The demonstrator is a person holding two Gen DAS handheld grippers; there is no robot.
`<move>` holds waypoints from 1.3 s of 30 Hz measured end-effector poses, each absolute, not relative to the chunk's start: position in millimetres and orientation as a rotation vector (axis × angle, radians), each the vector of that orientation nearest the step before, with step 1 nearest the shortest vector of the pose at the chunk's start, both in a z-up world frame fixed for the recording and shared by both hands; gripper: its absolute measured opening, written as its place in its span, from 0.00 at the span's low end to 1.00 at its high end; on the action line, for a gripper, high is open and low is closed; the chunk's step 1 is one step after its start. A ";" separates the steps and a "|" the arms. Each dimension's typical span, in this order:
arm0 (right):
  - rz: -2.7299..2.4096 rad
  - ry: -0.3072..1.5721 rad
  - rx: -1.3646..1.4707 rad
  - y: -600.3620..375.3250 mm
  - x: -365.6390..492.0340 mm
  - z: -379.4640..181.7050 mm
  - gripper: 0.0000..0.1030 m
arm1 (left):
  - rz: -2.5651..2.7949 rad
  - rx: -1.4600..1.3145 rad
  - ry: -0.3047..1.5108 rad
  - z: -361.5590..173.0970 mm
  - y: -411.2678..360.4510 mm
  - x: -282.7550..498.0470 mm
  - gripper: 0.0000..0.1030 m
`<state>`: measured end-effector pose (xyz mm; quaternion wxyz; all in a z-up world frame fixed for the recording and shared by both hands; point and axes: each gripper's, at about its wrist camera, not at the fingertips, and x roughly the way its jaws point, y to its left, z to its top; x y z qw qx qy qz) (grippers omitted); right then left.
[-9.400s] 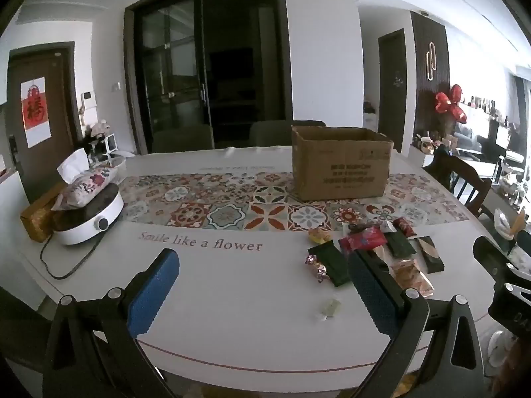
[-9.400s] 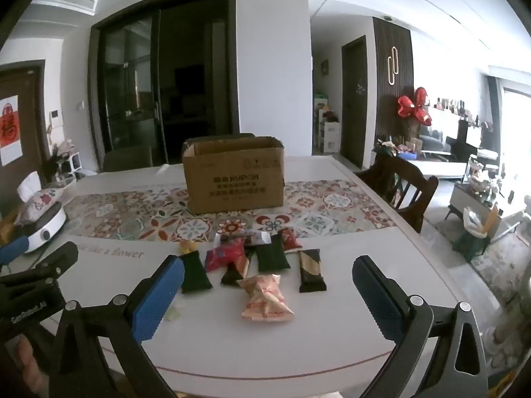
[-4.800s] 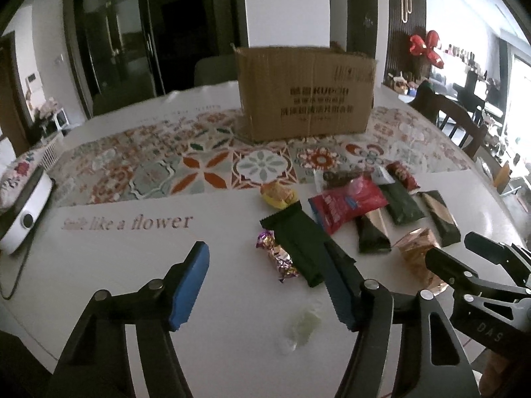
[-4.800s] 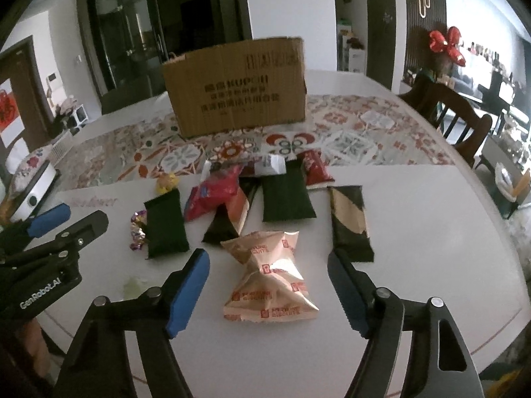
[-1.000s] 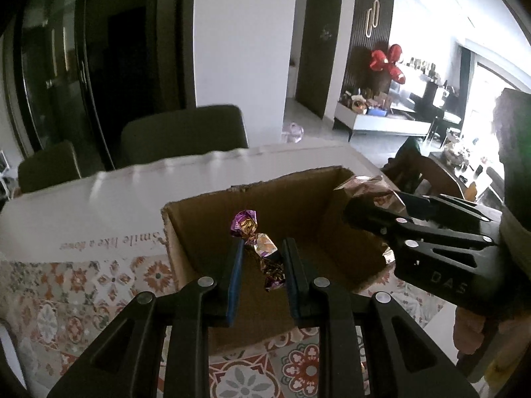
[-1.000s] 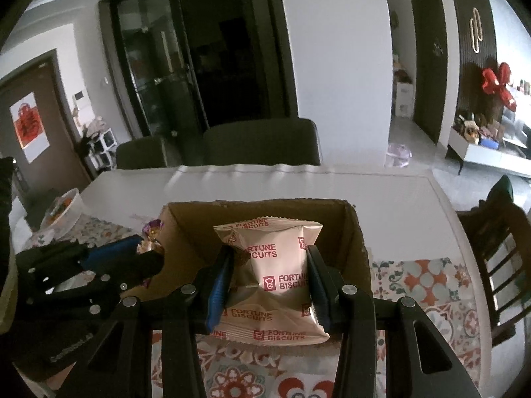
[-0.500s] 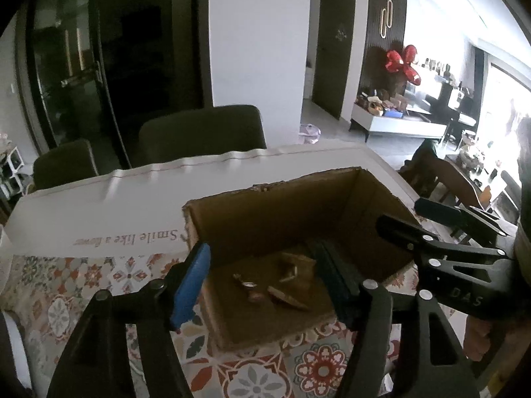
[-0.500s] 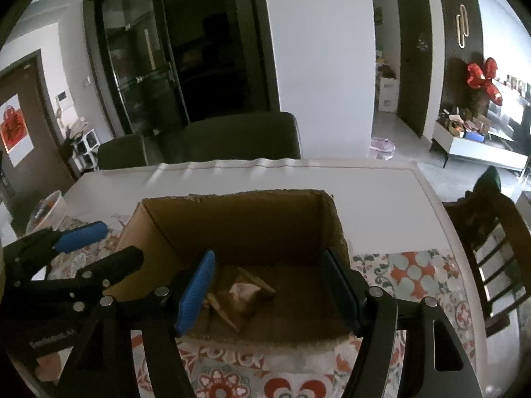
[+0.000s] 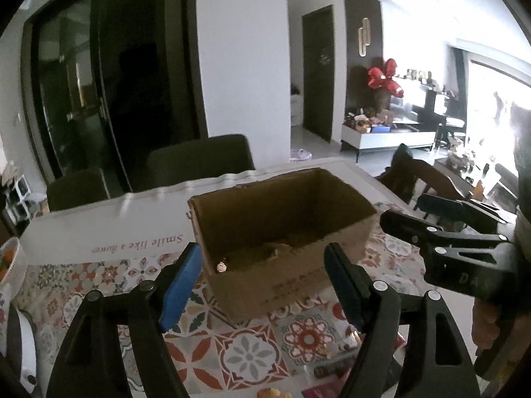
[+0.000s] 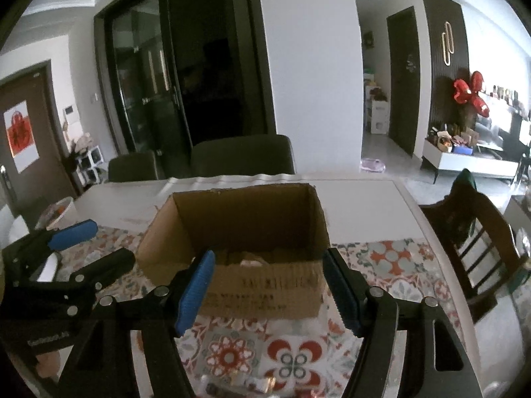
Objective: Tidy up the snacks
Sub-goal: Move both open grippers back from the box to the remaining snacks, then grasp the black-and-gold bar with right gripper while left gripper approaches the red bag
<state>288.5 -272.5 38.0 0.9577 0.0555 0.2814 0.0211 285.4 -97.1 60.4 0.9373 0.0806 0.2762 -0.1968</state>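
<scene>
Nearest the cameras, both sets of jaws stand wide apart with nothing between them: the left gripper and the right gripper each frame the box from the near side, held above the table. In the left view the right gripper shows off to the side, level with the box's corner; in the right view the left gripper sits likewise beside the opposite corner, so the two tools flank the box without touching it. Low in both views, at the very edge, a few loose snacks lie on the patterned runner in front of the box; they are blurred and I cannot tell how many or what kind. The box stands open on the runner, and inside it, on the floor, are pale wrapped shapes and a small shiny sweet against the near wall. Beyond the box are bare table, dark chairs and the room. My reading is that this is the gap between deliveries: some snacks are already in the box, both tools are empty, and others wait on the table. The next move would call for drawing both grippers back and down toward the near snacks, picking one flat packet per tool, and closing on it squarely so it does not slip on the way up over the box's rim.
</scene>
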 end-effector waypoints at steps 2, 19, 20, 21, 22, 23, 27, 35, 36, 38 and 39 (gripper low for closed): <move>0.042 0.567 0.132 -275.6 274.5 37.5 0.71 | -0.410 0.182 0.531 60.2 -97.7 267.5 0.73; -0.114 0.492 0.066 -271.0 172.5 19.3 0.71 | -0.456 0.220 0.524 21.7 -92.5 189.6 0.73; -0.120 0.498 0.063 -270.3 168.1 15.4 0.71 | -0.462 0.223 0.536 16.5 -92.3 185.8 0.73; -0.125 0.508 0.061 -269.1 163.4 11.0 0.71 | -0.466 0.225 0.541 14.2 -92.7 182.2 0.73; -0.131 0.519 0.060 -268.9 159.9 6.5 0.71 | -0.473 0.232 0.548 10.1 -93.7 179.8 0.73; -0.134 0.530 0.062 -270.6 157.1 2.1 0.71 | -0.475 0.244 0.552 5.8 -94.4 176.5 0.73; -0.138 0.584 0.091 -272.5 147.7 -15.4 0.71 | -0.484 0.268 0.554 -7.7 -95.4 165.7 0.73; -0.155 0.687 0.134 -278.3 135.6 -49.1 0.71 | -0.539 0.323 0.581 -35.7 -103.4 155.9 0.73; -0.159 0.696 0.134 -277.9 133.9 -53.0 0.71 | -0.547 0.321 0.590 -39.2 -103.8 156.4 0.73; -0.167 0.713 0.139 -277.2 132.6 -59.9 0.71 | -0.561 0.318 0.613 -48.1 -104.6 157.8 0.73; -0.172 0.718 0.139 -276.0 131.6 -62.8 0.71 | -0.566 0.321 0.623 -51.5 -105.2 158.8 0.73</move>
